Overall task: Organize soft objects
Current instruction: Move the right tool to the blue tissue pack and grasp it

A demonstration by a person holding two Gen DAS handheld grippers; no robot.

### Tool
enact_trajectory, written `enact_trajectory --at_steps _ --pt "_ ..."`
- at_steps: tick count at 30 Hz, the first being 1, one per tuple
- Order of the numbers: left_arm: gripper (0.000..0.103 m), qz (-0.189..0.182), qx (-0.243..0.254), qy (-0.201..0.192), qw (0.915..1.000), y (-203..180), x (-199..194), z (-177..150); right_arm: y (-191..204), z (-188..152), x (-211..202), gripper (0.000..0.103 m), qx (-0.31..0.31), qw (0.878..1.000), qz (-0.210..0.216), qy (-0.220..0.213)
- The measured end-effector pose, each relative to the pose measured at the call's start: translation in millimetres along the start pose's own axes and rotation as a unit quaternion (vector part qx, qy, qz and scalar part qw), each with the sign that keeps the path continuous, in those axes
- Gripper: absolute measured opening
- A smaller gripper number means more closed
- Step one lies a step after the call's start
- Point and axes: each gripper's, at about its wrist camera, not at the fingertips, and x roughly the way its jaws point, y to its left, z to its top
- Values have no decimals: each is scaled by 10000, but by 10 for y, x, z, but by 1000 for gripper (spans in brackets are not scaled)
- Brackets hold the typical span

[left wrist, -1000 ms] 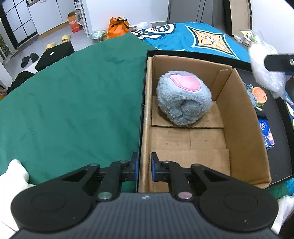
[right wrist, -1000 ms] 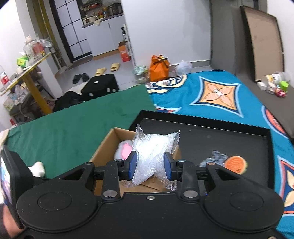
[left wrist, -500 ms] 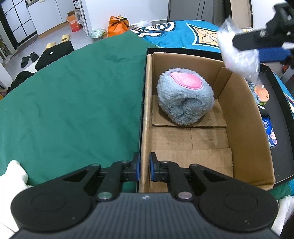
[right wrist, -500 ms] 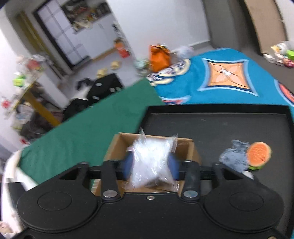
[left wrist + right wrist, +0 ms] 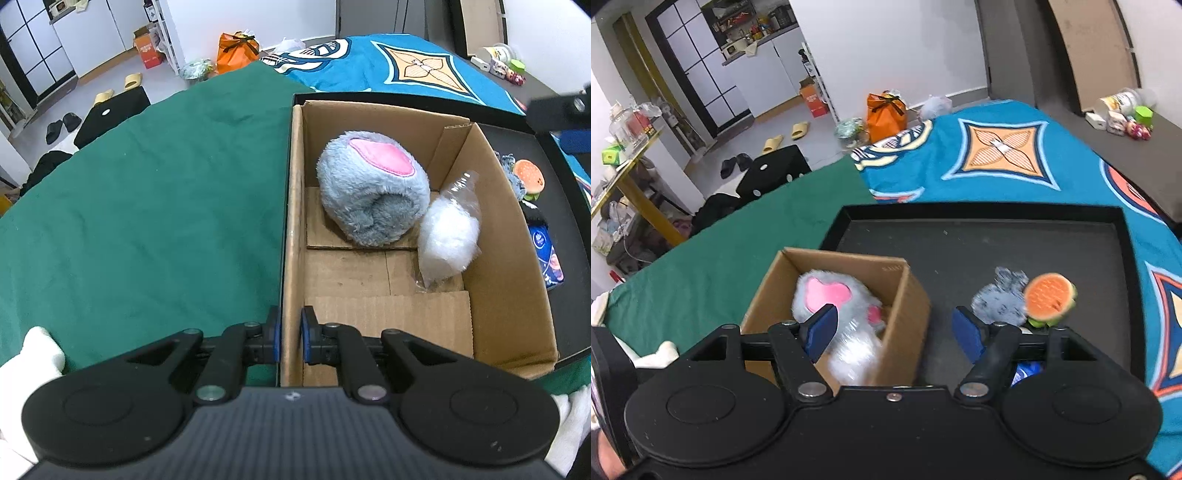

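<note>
soft things sit inside the cardboard box (image 5: 509,258): a fluffy grey plush paw (image 5: 373,188) with a pink pad, and a clear bag of white stuffing (image 5: 448,236) that leans on the paw's right side and on the box wall.

the left gripper (image 5: 290,339) is squeezed together on the near left wall of the box, one finger outside and one inside. the paw and the bag are further ahead of it and a bit to its right.

the right gripper (image 5: 894,330) has just been opening, and its blue fingers now stand apart with nothing pressed between them. the bag (image 5: 851,350) looks blurry just below its left finger, down in the box (image 5: 905,306). ahead of its right finger, on the black tray (image 5: 979,254), lie a small grey fuzzy toy (image 5: 999,299) and a burger toy (image 5: 1049,297), touching each other. a blue packet (image 5: 1027,371) peeks out just under that finger.

the tray rests on a green cloth (image 5: 147,206) and a blue patterned cloth (image 5: 997,155).
</note>
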Motion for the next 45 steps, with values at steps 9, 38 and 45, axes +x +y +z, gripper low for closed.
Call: enact_trajectory --at_steps 9,38,45 --pt "14 156 144 -15 9998 -52 -57 -5 -202 -233 -130 73 61 9999 -139 27" --pt "82 980 335 7 9946 -260 -188 42 -985 -771 167 76 616 9977 -223 171" --pt "83 1116 389 136 9929 -333 -128 101 -929 -780 332 75 513 9982 -150 272"
